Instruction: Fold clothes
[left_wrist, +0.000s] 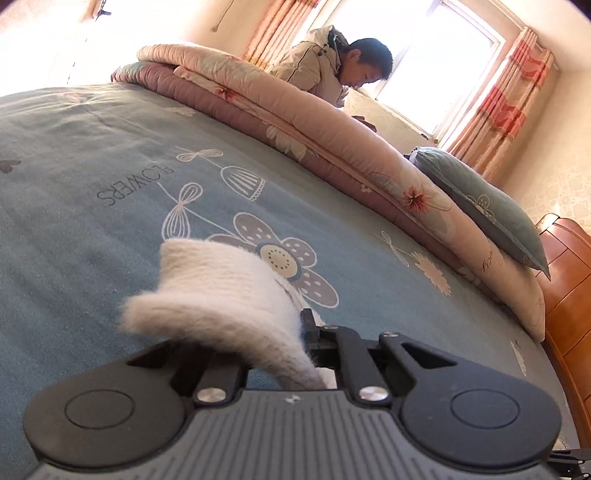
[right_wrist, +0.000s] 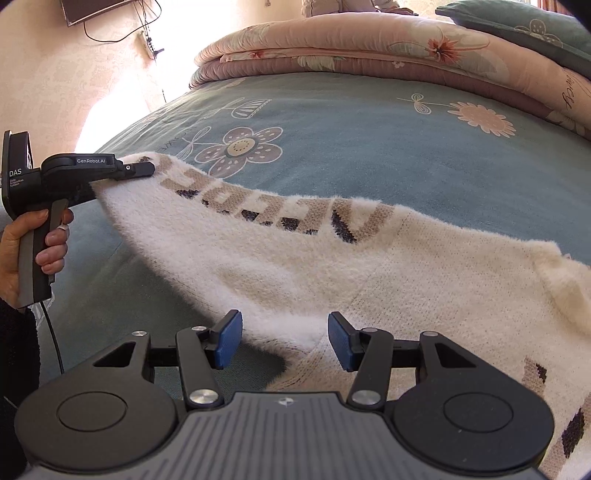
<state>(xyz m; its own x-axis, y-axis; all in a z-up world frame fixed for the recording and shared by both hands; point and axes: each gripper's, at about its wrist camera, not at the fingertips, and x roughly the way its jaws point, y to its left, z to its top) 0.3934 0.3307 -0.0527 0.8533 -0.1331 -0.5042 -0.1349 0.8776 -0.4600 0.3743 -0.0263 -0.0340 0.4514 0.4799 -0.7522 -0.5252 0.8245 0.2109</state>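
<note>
Sweater (right_wrist: 332, 266), white and fuzzy with a band of brown lettering, lies partly on the blue flowered bed sheet (right_wrist: 369, 147), one end lifted off it. My left tool (right_wrist: 142, 170) is clenched on that raised corner; the left wrist view shows the knit curling out from between its fingers. My right tool (right_wrist: 285, 339) is released, blue pads apart, poised over the near edge of the knit without gripping it. Progress, by my judgement: garment spread but not yet a compact stack; whether a fold is being laid or opened, I cannot tell. Long axis runs from the held corner at far left to near right, lettering upside down to me.
</note>
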